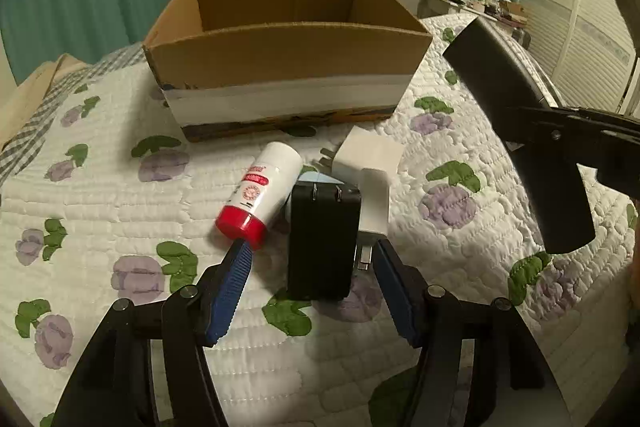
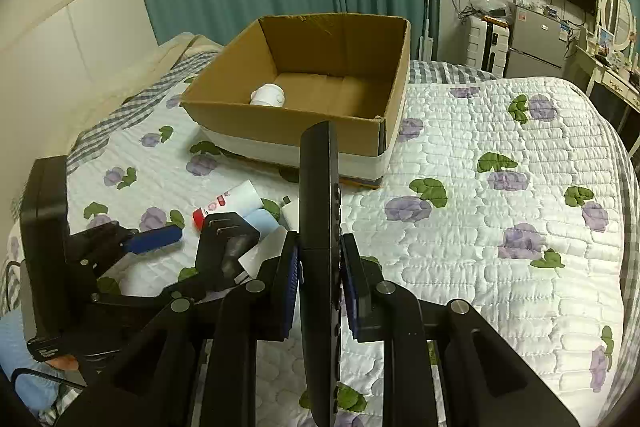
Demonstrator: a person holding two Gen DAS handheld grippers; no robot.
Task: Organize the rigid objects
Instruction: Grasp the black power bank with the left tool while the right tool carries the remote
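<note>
Black charger (image 1: 323,241) lying flat on the flowered quilt (image 1: 120,195), prongs pointing away, sitting right between the spread blue pads of the left gripper (image 1: 312,255), neither pad touching it. Just to its left, white bottle with red cap (image 1: 260,195) tipped on its side, cap end almost at the left pad. Just to its right, white plug adapter (image 1: 374,195), lower end tucked behind the charger's edge; second white cube plug (image 1: 366,153) behind that. Something light blue (image 1: 320,179) poking out under the pile, mostly hidden, can't tell what. Cardboard box (image 1: 280,55) further back. Far right, black remote (image 2: 320,227) clamped edge-on in the right gripper (image 2: 320,259), held up off the quilt, lower end cut off by the frame. Inside the box, small white jar (image 2: 268,95), half hidden by the near wall
</note>
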